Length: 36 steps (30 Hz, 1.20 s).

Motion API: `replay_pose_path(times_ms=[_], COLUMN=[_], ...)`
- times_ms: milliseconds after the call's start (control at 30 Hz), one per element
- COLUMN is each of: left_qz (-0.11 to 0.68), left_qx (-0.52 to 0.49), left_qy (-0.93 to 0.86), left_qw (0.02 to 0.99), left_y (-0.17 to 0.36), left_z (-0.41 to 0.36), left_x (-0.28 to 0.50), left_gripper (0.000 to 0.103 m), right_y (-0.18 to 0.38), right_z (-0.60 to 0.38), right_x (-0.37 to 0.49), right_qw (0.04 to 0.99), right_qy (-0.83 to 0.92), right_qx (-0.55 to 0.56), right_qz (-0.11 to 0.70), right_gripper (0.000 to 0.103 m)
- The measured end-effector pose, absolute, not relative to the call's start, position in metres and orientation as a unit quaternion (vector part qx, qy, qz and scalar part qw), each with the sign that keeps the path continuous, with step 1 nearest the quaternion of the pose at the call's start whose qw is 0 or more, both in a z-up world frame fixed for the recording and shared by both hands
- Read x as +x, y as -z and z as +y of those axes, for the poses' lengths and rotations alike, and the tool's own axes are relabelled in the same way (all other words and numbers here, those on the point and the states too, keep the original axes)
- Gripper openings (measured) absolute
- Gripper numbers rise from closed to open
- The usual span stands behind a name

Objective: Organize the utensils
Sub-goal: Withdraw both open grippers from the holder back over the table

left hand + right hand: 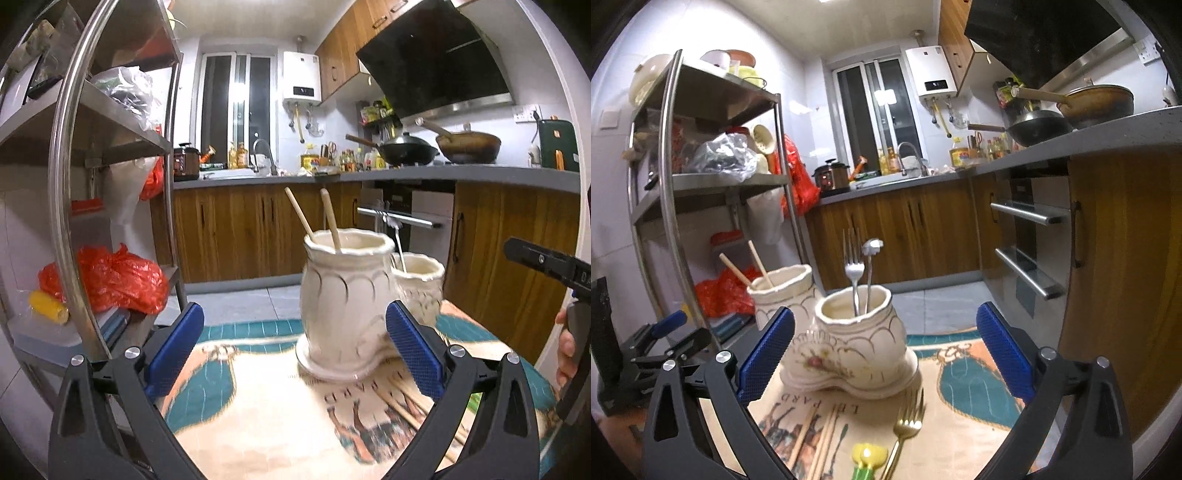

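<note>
Both grippers empty, jaws spread wide; we see nothing between the blue pads.

Left gripper: low centre of the left wrist view, facing the left holder, a cream boot-shaped ceramic pot standing right of centre on the surface, which is covered by a patterned cloth. Two chopsticks lean inside it, tips up. Just behind it to the right stands the right holder, with a thin metal handle rising from its mouth.

Right gripper: low centre of the right wrist view, facing the right holder at frame centre. A silver fork stands in it, tines up, beside a second metal utensil whose kind we cannot tell.

Loose on the cloth, bottom centre of the right wrist view: a gold fork, tines pointing toward the holder; several chopsticks to its left; a green and yellow handle between them at the frame's bottom edge.

The left gripper's body shows at lower left of that view. Steel rack at left, kitchen cabinets behind.
</note>
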<state>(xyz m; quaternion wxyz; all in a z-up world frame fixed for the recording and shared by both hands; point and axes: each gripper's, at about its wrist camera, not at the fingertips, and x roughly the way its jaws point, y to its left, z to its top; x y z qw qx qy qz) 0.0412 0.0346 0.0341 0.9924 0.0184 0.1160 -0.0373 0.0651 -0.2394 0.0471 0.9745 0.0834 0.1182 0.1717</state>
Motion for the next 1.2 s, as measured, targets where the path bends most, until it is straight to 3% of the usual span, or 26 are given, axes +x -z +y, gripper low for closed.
replay_pose_path(times_ms=[1200], left_qz=[0.252], left_qx=[-0.013], left_qy=[0.11], left_qw=[0.961], left_y=[0.007], left_z=[0.013], left_x=[0.053], left_gripper=[0.097], right_y=[-0.002], right_z=[-0.227], right_x=[0.065], right_qw=[0.949], right_qy=[-0.173], right_qx=[-0.029], right_qz=[0.262], right_gripper=[0.098])
